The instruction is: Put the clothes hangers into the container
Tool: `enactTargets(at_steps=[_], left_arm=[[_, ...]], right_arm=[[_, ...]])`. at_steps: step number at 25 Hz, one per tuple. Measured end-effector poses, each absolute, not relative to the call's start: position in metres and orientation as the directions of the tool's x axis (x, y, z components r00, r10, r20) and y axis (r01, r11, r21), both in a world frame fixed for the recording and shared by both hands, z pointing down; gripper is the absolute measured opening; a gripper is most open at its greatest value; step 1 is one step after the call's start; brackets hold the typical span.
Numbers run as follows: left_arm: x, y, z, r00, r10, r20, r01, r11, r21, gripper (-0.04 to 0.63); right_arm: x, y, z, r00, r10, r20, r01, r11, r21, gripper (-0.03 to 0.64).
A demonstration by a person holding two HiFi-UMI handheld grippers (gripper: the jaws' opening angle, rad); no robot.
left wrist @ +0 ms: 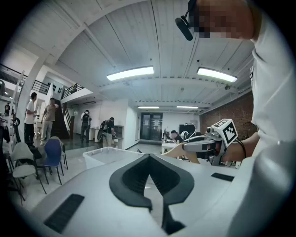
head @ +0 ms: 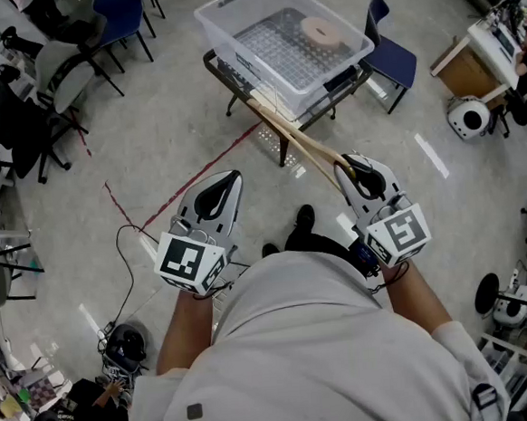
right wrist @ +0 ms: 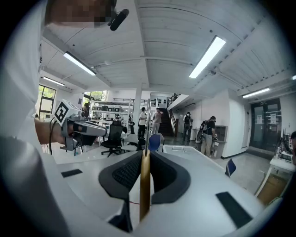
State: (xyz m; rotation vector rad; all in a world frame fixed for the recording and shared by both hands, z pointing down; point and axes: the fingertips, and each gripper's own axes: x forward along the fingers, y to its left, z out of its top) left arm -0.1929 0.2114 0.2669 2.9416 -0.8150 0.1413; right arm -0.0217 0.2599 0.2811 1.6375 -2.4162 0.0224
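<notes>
- Right gripper (head: 351,164) clamps the wooden hanger (head: 296,137), which points at eleven o'clock toward the container (head: 218,36).
- Left gripper (head: 232,177), at its nine o'clock, is closed and empty.

The container (head: 225,43) stands on a desk (head: 213,64) ahead, a roll (head: 324,30) inside it toward the right. The hangers (head: 299,143) reach from the right tool (head: 350,162) up to the container's near side, the left tool (head: 227,179) well apart at their left, a chair (head: 392,56) right of the desk

Bright even ceiling strip lights (left wrist: 130,73), soft shadows, sharp focus, fisheye-bent dark edges
</notes>
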Motion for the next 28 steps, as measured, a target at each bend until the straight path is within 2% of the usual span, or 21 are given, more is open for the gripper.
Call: enactTargets(at_steps=[15,28], left_arm=[[-0.149,0.177,0.279,0.846,-0.511,0.153,-0.527,-0.845,0.092,0.017],[-0.058,0.117,0.292,0.838,-0.514,0.182,-0.537,-0.835,0.116,0.017]], right_arm=[[0.021,0.227,0.295,-0.357,-0.910,0.209,-0.924,0.377,0.064,0.063],[0.109,0.161,0.305,-0.389,-0.896,0.214,-0.916,0.402,0.015,0.064]])
